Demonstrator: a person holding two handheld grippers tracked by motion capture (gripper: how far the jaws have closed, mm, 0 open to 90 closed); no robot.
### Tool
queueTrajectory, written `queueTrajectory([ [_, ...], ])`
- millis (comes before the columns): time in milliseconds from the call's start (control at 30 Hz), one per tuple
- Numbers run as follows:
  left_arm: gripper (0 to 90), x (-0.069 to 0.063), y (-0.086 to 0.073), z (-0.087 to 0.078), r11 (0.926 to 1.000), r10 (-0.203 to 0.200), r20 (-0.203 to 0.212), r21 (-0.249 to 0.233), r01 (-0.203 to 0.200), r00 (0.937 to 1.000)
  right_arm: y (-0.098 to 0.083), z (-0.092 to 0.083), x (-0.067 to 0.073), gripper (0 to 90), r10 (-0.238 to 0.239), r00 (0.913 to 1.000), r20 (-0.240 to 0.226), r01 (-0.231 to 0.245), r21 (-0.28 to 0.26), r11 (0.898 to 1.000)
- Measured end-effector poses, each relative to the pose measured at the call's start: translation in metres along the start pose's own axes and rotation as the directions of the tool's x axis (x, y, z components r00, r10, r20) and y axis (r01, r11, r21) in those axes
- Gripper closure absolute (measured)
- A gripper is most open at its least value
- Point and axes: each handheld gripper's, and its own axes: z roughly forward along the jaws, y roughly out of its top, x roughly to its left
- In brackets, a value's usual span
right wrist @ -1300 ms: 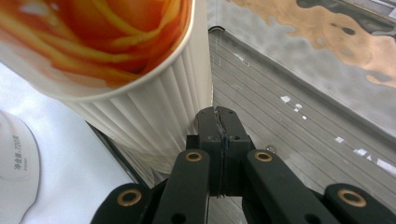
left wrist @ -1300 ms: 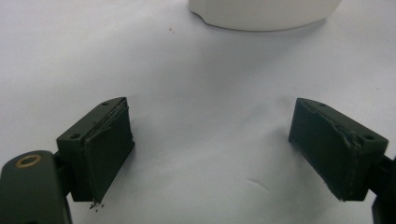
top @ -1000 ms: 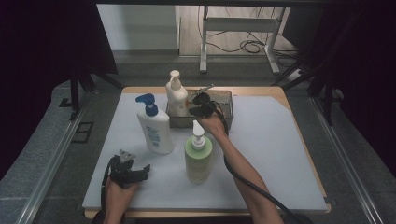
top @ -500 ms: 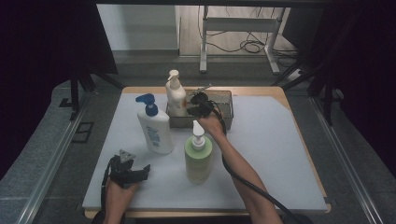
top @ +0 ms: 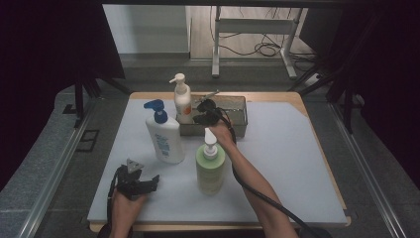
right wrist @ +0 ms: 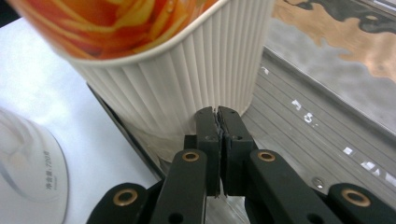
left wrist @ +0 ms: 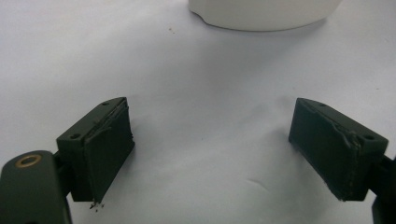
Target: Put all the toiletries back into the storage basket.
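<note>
Fingers [right wrist: 218, 122] of our right gripper [top: 207, 112] are pressed together just beside the cream bottle [top: 181, 99] in the tray [top: 238, 115]; left gripper [top: 143, 182] fingers [left wrist: 100, 149] stand apart.

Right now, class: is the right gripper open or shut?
Shut. The right gripper has its two black jaws pressed together with nothing between them, just short of the ribbed bottle.

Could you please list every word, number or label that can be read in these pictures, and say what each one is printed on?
"720": in small grey print on the white bottle with the blue pump, after a few characters too blurred to read.
Blue label on that bottle's front: too small to read.
Orange label on the cream pump bottle: blurred, no words legible.
Green pump bottle: no readable text.
</note>
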Motion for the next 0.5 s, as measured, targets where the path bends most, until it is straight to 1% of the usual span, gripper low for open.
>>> queueTrajectory([
  [133, 12.9, 0.0000, 0.0000, 0.0000, 1.0000, 0.000, 0.000, 0.000, 0.000, 1.0000, 0.0014, 0.0021, 0.0036, 87.9, -0.007, 1.0000, -0.002, 0.007, -0.003, 1.000],
  [500, 12.9, 0.0001, 0.0001, 0.0000, 1.0000, 0.000, 0.000, 0.001, 0.000, 1.0000, 0.0021, -0.0005, 0.0046, 89.4, 0.003, 0.9999, -0.013, -0.003, -0.018, 1.000],
])
